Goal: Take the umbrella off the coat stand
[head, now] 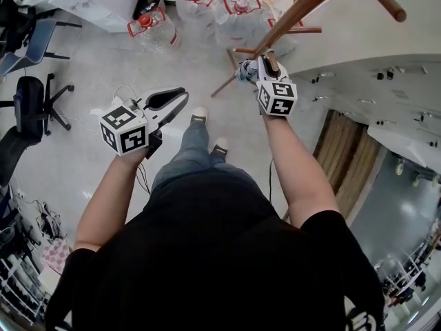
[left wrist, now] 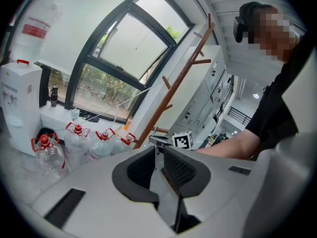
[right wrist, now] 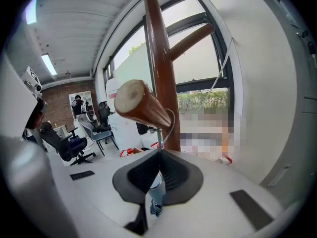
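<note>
Here, seen from above, a person in a black top stood on a pale floor (head: 103, 67), holding a gripper in each hand. The right gripper (head: 253, 67) was raised to a brown wooden stand (head: 303, 5) that ran slanting across the top right of the head view. In the right gripper view, its jaws were pressed together on a thin strap (right wrist: 171, 119). The strap looped over a peg (right wrist: 141, 105) whose round cut end sat just above the jaws. The umbrella (head: 243, 72), folded and grey-blue, hung from that strap, right beside the jaws and still on the stand. A little of it showed in the gap below the pads.

The left gripper (head: 178, 96) was held lower and to the left, well apart from the stand. Its jaws stood slightly spread, with nothing between them. Its own view looked toward the stand and a large dark-framed window (left wrist: 124, 58) behind it.

Clear bottles (head: 155, 29) with red caps and handles stood on the floor near the foot of the stand. A dark chair (head: 31, 105) stood at the left edge.
</note>
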The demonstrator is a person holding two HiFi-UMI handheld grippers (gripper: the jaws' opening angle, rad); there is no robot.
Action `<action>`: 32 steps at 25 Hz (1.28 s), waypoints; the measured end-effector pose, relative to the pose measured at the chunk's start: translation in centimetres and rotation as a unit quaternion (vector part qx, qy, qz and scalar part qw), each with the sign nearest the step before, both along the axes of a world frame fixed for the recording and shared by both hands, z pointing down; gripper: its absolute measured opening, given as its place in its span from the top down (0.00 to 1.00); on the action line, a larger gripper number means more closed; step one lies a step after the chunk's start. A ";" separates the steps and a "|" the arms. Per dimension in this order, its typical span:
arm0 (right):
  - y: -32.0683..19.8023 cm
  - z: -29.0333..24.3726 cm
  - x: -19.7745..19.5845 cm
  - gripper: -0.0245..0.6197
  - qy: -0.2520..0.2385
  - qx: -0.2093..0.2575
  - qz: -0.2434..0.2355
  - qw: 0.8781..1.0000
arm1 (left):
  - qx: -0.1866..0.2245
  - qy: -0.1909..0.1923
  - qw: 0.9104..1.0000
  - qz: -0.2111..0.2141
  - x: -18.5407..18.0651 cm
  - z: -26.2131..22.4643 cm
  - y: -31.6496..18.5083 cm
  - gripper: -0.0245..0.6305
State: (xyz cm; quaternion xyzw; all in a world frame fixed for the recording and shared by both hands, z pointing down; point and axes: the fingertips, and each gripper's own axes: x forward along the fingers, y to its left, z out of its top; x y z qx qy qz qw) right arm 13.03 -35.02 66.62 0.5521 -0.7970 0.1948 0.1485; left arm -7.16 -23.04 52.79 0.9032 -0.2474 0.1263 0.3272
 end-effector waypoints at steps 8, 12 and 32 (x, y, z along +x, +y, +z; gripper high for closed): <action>1.4 -1.4 -0.3 0.94 -0.006 0.006 0.004 1.000 | 0.006 0.002 1.000 0.000 -0.6 -0.6 1.1 0.85; 2.5 -2.0 -0.1 0.94 -0.008 0.007 0.008 1.000 | 0.009 0.004 1.000 0.000 -0.7 -1.0 2.0 0.85; 10.0 -6.2 2.6 0.94 -0.001 0.023 0.013 1.000 | 0.039 0.011 0.999 0.016 0.8 -3.7 7.1 0.85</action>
